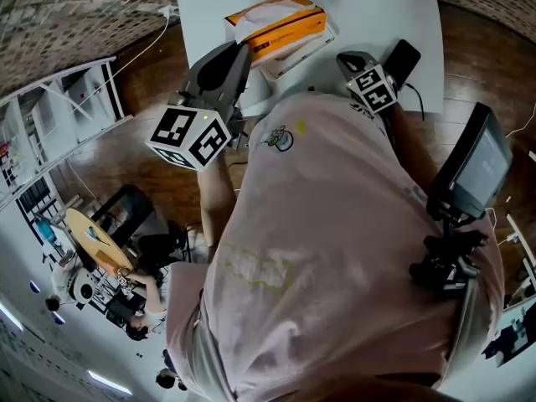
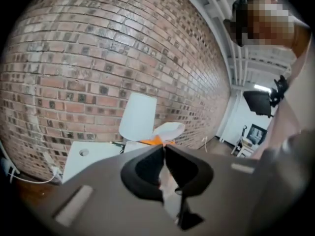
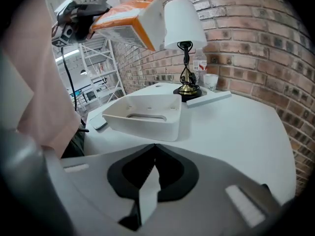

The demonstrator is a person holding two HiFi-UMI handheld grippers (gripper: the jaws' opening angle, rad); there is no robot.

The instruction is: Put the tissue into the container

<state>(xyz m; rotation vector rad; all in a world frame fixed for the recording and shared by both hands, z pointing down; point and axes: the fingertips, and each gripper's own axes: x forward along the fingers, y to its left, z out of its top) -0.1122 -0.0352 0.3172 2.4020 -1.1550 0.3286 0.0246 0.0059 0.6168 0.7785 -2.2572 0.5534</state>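
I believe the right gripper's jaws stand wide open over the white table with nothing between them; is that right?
Not quite. The right gripper's jaws are shut, with the tips meeting, not wide open. The rest holds: it is over the white table with nothing between the jaws. The right gripper view shows this.

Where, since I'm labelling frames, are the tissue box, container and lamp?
tissue box (image 1: 293, 28): head view, on its orange side.
container (image 3: 147, 124): right gripper view, on its front wall.
lamp (image 3: 183, 18): right gripper view, on its white shade.
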